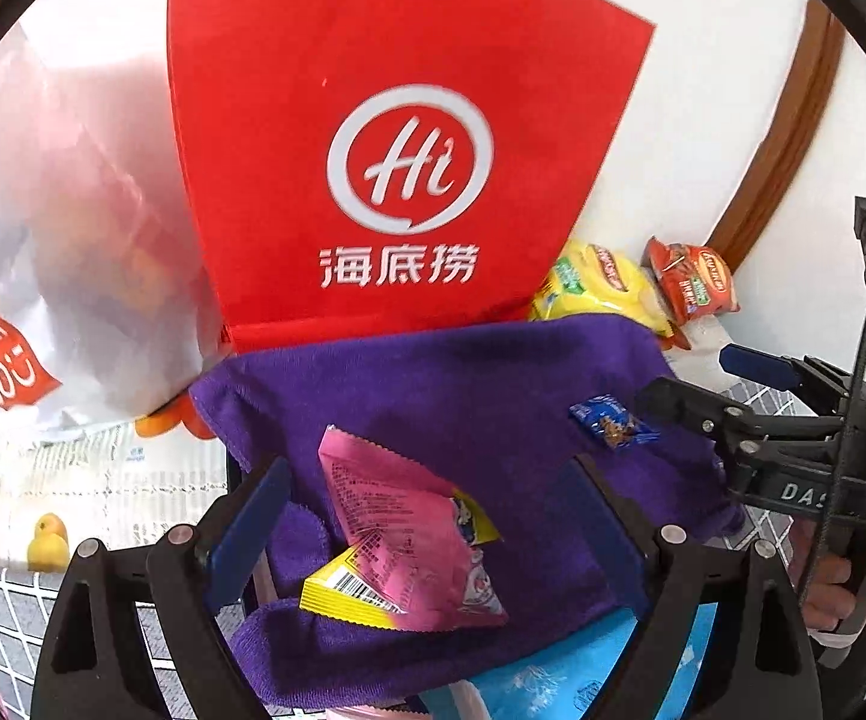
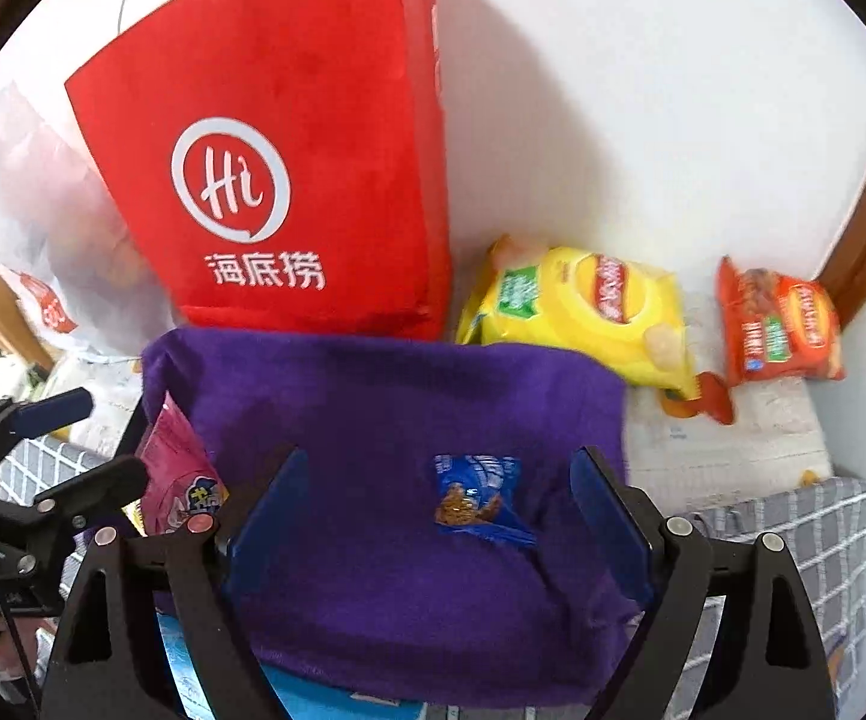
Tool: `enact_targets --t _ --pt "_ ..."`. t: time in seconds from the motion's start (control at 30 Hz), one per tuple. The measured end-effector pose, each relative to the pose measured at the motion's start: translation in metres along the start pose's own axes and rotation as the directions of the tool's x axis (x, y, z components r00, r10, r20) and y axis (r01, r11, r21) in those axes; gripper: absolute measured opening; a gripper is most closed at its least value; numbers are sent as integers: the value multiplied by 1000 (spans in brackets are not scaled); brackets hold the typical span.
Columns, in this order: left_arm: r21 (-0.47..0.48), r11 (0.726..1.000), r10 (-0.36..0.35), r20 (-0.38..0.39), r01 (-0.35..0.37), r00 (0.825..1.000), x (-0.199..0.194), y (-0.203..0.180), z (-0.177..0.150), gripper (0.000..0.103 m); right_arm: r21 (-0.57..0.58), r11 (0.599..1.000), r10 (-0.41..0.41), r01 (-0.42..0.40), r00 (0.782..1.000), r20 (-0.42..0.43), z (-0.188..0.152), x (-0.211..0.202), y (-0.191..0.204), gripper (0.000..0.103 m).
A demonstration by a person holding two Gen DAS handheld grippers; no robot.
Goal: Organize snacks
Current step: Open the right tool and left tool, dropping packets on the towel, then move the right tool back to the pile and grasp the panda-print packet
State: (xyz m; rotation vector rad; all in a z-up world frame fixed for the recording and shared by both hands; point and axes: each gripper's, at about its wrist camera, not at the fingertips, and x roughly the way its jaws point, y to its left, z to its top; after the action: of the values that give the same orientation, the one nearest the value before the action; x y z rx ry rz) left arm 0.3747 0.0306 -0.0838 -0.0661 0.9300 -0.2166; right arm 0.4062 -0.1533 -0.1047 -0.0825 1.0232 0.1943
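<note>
A pink and yellow snack packet (image 1: 408,540) lies on a purple towel (image 1: 433,396), loose between the wide jaws of my left gripper (image 1: 433,516), which is open above it. A small blue snack packet (image 2: 478,495) rests on the same purple towel (image 2: 384,396), under my right gripper (image 2: 442,510), whose jaws stand open and clear of it. In the left wrist view the blue packet (image 1: 613,427) lies near the right gripper's fingers (image 1: 673,399). The pink packet (image 2: 177,480) shows at the left of the right wrist view.
A red bag (image 1: 396,150) stands against the white wall behind the towel. A yellow chip bag (image 2: 583,306) and a red chip bag (image 2: 778,324) lie at the right. A white plastic bag (image 1: 60,228) is at the left. A grey checked cloth (image 2: 793,540) covers the surface.
</note>
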Motion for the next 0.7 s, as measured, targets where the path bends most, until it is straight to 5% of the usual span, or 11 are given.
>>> enact_targets --t 0.23,0.7 --pt "-22 1000 -7 16 8 1000 -19 3 3 90 -31 999 -42 41 999 -15 -13 -20 5 88" --pt "59 998 7 96 -12 995 -87 -9 4 90 104 994 -20 19 1000 11 -70 -88 -3 88"
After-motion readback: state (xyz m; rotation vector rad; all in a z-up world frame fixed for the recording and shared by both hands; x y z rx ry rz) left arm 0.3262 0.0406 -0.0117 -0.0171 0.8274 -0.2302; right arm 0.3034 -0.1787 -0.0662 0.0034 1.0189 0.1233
